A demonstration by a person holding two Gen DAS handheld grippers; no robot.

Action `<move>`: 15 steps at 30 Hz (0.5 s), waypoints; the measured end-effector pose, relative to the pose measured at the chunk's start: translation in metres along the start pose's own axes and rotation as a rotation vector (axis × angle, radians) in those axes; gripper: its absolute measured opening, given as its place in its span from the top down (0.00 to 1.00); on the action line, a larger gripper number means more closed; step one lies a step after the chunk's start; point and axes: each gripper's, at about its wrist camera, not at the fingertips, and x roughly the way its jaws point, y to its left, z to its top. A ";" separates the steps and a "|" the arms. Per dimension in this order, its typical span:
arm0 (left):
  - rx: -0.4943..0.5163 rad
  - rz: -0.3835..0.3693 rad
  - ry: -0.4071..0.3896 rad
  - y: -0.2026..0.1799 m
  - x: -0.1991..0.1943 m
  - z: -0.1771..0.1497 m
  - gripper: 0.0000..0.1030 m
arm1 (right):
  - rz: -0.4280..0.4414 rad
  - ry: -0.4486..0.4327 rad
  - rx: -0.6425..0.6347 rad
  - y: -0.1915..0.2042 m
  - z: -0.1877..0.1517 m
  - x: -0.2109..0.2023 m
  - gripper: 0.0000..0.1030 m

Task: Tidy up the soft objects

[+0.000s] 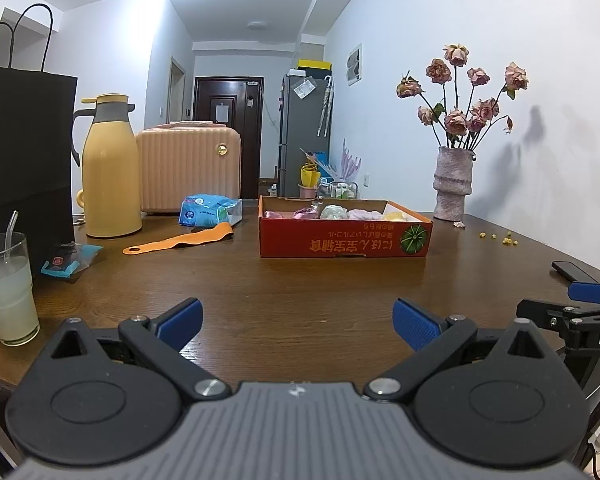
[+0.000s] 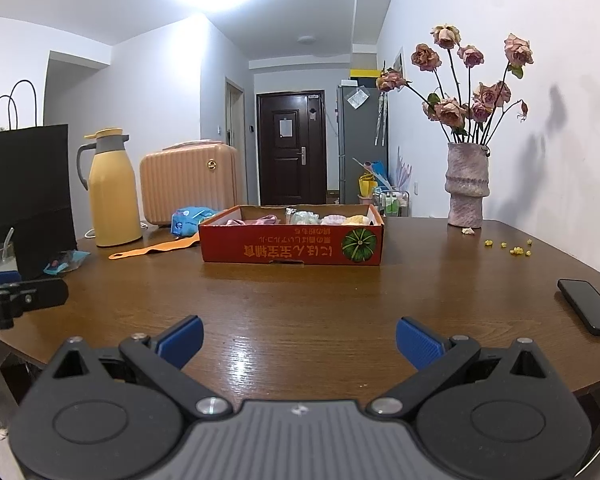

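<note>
Both the left gripper [image 1: 297, 322] and right gripper [image 2: 299, 340] hover spread wide and empty above the brown wooden tabletop [image 1: 320, 284], well short of the red cardboard box [image 1: 345, 236] already holding pastel soft objects [image 1: 332, 213].

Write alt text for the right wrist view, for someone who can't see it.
The open right gripper hovers empty over a brown wooden table, facing a red cardboard box of pastel soft items. A yellow thermos stands left, a vase of dried roses right.
</note>
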 end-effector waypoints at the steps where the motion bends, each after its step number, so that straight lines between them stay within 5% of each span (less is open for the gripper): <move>1: 0.000 0.001 0.001 -0.001 0.000 0.000 0.00 | -0.001 0.001 0.000 0.000 0.000 0.000 0.00; 15: 0.015 -0.002 -0.008 -0.003 -0.003 0.001 0.00 | -0.001 -0.002 0.002 0.000 -0.002 -0.002 0.00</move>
